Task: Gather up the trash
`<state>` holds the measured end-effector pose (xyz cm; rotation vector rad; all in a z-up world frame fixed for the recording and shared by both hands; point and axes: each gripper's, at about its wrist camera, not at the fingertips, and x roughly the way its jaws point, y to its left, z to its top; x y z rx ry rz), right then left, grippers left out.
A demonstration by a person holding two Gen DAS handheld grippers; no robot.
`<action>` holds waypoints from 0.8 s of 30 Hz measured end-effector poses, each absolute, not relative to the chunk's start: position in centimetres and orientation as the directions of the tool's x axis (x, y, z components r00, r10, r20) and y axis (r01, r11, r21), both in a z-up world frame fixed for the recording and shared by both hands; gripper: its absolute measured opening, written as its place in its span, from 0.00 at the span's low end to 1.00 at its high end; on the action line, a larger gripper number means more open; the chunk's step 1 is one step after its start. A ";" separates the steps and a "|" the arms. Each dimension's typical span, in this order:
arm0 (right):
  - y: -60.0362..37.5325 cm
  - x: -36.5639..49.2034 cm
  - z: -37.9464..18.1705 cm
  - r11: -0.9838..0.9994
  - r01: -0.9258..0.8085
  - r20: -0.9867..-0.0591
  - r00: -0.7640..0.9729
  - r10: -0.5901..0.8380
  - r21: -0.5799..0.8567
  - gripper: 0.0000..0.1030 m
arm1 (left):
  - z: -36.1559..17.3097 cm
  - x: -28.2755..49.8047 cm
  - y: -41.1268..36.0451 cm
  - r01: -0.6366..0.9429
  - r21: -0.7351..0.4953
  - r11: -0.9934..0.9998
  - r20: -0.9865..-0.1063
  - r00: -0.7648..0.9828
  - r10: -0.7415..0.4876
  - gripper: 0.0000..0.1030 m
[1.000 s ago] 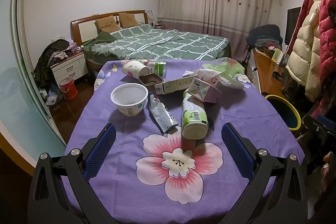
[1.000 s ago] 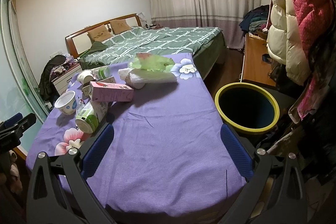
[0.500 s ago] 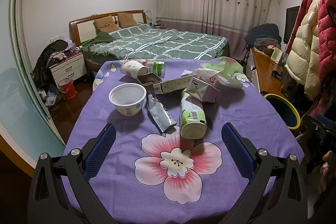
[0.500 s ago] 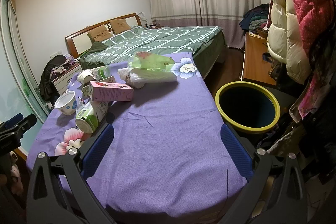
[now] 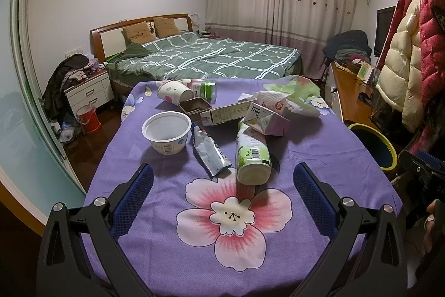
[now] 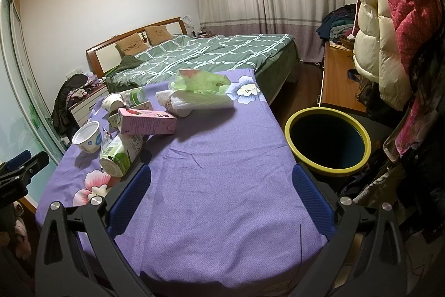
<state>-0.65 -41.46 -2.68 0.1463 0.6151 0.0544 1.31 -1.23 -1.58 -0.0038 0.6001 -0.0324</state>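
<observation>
Left wrist view: we hold our left gripper [image 5: 222, 180] spread empty before the toppled yogurt bottle [image 5: 252, 155]; our right gripper [image 6: 221, 180] gapes empty beside the yellow-rimmed bin [image 6: 328, 141].

A purple tablecloth [image 5: 319, 146] with pink-and-white flowers, a pink carton [image 6: 147, 121], a yellow-rimmed bin [image 6: 328, 139].

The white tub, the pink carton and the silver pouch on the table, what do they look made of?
White tub: likely thin plastic, smooth with a rolled rim and printed barcode. Pink carton: coated paperboard, with sharp folded edges. Silver pouch: foil-like film, creased and shiny.
</observation>
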 end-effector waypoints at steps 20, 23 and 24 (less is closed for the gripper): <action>-41.6 -0.4 -2.8 0.988 -0.004 -0.574 0.813 0.094 0.156 0.94 | -1.7 1.5 -1.8 0.037 -0.010 0.999 -0.567 0.823 -0.036 0.96; -41.6 -0.3 -3.2 0.987 0.001 -0.580 0.809 0.092 0.158 0.94 | -2.0 1.9 -1.8 0.039 -0.012 0.999 -0.575 0.817 -0.038 0.96; -41.6 -0.2 -3.4 0.987 0.002 -0.581 0.809 0.091 0.158 0.94 | -2.1 2.1 -1.7 0.039 -0.012 0.999 -0.578 0.815 -0.038 0.96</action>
